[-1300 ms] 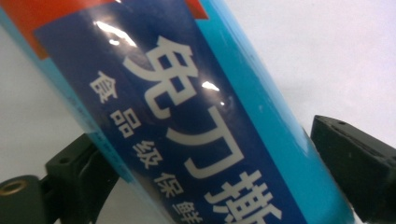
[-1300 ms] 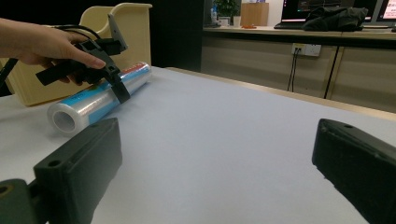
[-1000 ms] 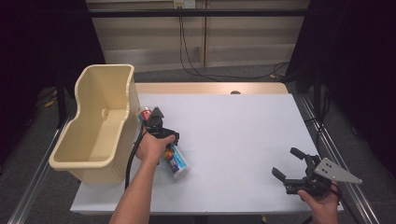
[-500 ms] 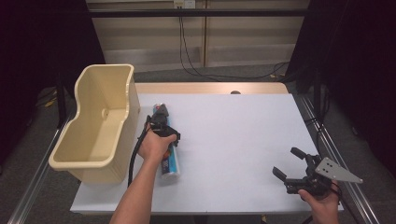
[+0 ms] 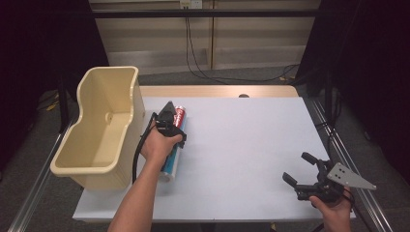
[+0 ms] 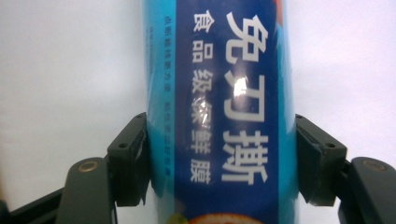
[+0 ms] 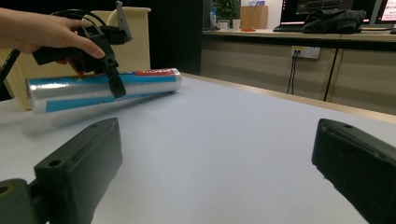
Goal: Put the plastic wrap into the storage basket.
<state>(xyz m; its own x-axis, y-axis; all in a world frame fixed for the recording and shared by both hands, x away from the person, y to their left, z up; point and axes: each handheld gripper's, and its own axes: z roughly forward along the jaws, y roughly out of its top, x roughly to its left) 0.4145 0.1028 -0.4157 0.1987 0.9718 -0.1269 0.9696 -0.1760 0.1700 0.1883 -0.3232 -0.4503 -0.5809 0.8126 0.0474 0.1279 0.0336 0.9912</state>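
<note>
A long roll of cling film in a blue wrapper, red at its far end, lies beside the bin on the white table. My left gripper comes down on its middle. Its jaws have just been closing and now clamp the roll from both sides, pads pressed against the wrapper. In the right gripper view the roll is tilted, its silver end slightly off the table, under the left gripper. My right gripper rests at the table's near right corner, open and holding nothing.
A tall cream plastic bin stands at the table's left edge, close to the roll. In the right gripper view the bin rises behind the left hand. A black cable trails from the left gripper along the forearm.
The left gripper has closed on the roll. The roll has swung from a diagonal to nearly straight along the bin's side, and the hand has risen a little. The right gripper has stayed put.
</note>
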